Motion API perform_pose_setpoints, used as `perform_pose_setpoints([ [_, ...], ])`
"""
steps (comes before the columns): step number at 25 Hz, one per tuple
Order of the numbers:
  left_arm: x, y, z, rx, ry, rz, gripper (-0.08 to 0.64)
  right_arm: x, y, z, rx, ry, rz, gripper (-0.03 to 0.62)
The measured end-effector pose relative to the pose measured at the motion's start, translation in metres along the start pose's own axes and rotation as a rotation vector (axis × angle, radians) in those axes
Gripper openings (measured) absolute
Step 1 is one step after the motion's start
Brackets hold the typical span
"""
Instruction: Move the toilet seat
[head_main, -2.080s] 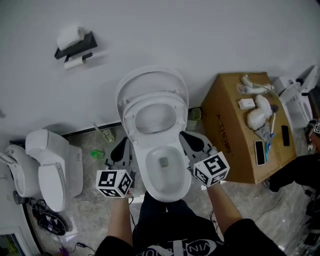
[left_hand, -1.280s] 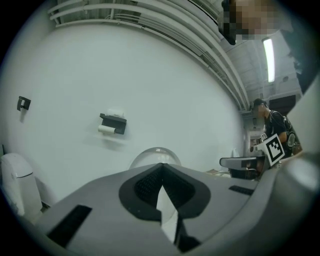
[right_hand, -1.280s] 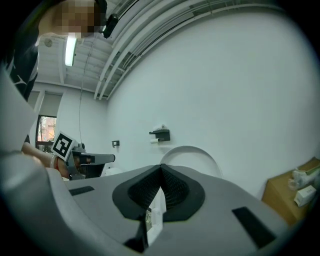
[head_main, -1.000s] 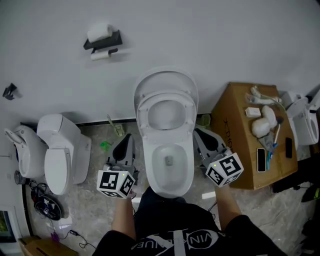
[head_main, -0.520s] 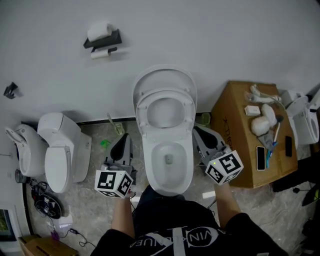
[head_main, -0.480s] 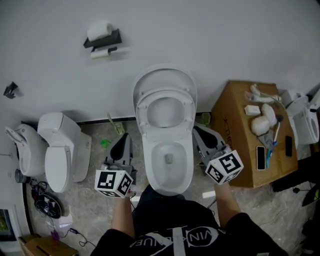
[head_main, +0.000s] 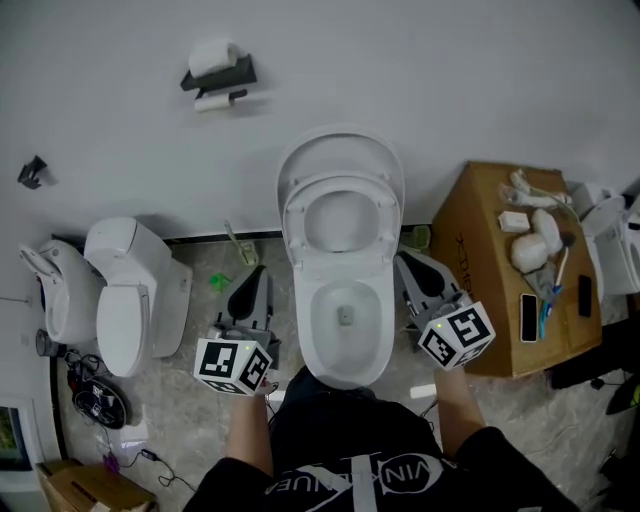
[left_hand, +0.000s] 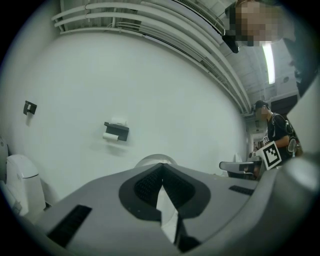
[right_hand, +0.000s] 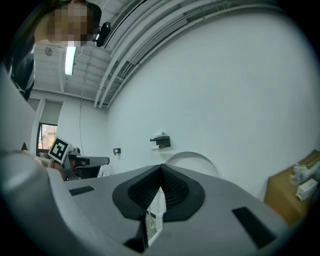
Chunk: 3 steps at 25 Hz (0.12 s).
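At the far left, a small white toilet (head_main: 125, 300) sits on the floor by the wall. Some black cables (head_main: 95, 405) lie on the floor in front of it. Up on the white wall is a black holder with a paper roll (head_main: 218, 75). Next comes the left claw (head_main: 251, 272), held low just beside the left side of the big toilet (head_main: 345, 325). Its two jaws are pressed together, and its dark pads (left_hand: 147, 187) meet with nothing between them. In the middle stands the big toilet with its bowl open. The toilet seat (head_main: 342, 190) is up, standing at the back of the bowl. It is right in front of the lid (head_main: 340, 145), which is up too, against the wall. No claw touches the seat. The right claw (head_main: 404, 259) is just beside the right side of the bowl. Its jaws are closed too, and it holds nothing. Both claws point at the wall. At the far right is a brown cardboard box (head_main: 480, 260) near the toilet. A dark phone (head_main: 527, 317) and some white things lie on top of it.
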<state>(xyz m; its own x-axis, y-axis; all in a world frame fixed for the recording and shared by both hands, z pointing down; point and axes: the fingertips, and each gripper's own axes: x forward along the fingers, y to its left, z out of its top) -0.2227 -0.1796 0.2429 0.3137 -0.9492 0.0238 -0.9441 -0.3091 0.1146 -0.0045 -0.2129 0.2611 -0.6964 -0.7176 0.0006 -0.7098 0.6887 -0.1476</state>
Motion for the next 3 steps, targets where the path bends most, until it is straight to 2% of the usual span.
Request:
perform_pose_setpoints([
  [3, -0.0040, -0.0011, 0.0006, 0.001, -0.005, -0.003, 0.003, -0.0020, 0.0013, 0.0003, 0.011, -0.010, -0.006, 0.009],
])
